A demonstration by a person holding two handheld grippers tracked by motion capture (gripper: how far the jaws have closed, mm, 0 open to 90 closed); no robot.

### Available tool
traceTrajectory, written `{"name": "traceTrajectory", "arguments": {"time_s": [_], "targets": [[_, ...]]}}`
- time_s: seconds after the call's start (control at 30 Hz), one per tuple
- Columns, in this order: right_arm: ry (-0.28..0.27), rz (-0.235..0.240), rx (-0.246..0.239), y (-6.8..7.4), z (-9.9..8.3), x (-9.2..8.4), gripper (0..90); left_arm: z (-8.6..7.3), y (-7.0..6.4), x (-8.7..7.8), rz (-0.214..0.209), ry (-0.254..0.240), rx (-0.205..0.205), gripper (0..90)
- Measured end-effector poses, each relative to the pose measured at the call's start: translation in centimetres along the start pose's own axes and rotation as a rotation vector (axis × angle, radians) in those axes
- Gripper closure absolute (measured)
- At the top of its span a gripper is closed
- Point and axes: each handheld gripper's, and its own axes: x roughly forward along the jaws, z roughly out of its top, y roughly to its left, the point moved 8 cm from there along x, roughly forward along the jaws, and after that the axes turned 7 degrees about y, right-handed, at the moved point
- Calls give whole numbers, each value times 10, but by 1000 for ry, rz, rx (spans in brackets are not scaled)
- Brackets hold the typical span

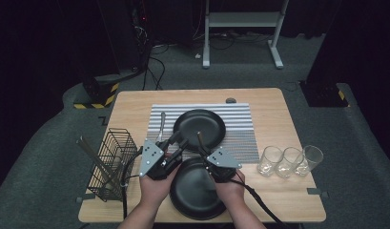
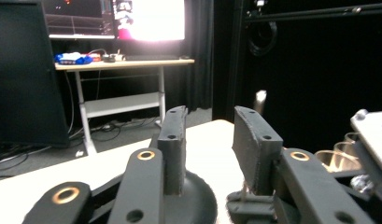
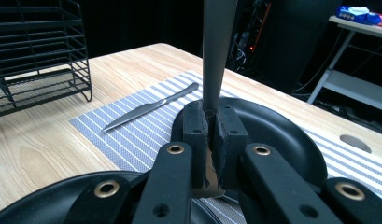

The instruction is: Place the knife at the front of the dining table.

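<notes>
My right gripper [image 1: 205, 151] [image 3: 209, 111] is shut on a slim dark utensil [image 1: 200, 139] [image 3: 217, 46], which stands upright between its pads, over the gap between two black plates. The far plate [image 1: 202, 121] [image 3: 286, 140] lies on a striped placemat [image 1: 240, 124]. The near plate [image 1: 195, 198] [image 3: 25, 210] sits at the table's front edge, under both hands. My left gripper [image 1: 179, 142] [image 2: 209, 119] is just left of the utensil, its jaws apart with nothing between them. A steel knife [image 1: 161, 125] [image 3: 151, 106] lies on the mat's left side.
A black wire basket [image 1: 114, 162] [image 3: 39, 60] with long utensils in it stands at the table's left edge. Three clear glasses [image 1: 290, 161] stand in a row at the right. Desks and cables fill the dark floor beyond the table.
</notes>
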Motion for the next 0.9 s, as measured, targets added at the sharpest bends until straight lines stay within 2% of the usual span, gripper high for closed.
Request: {"name": "traceTrajectory", "arguments": {"time_s": [0.33,0.47,0.6,0.9], "targets": [[-21,-3,32,-8,-7,-17,845,-33,17,-2,69,101,25,563],[-26,-5,36,-11,-12,-24,845,-48,25,-5,99,138,19,556],[-26,-16,41,-16,-20,-31,845,-64,33,-9,146,178,35,567],[-38,-41,63,-31,-33,-45,844,-98,46,-18,193,276,16,549]]}}
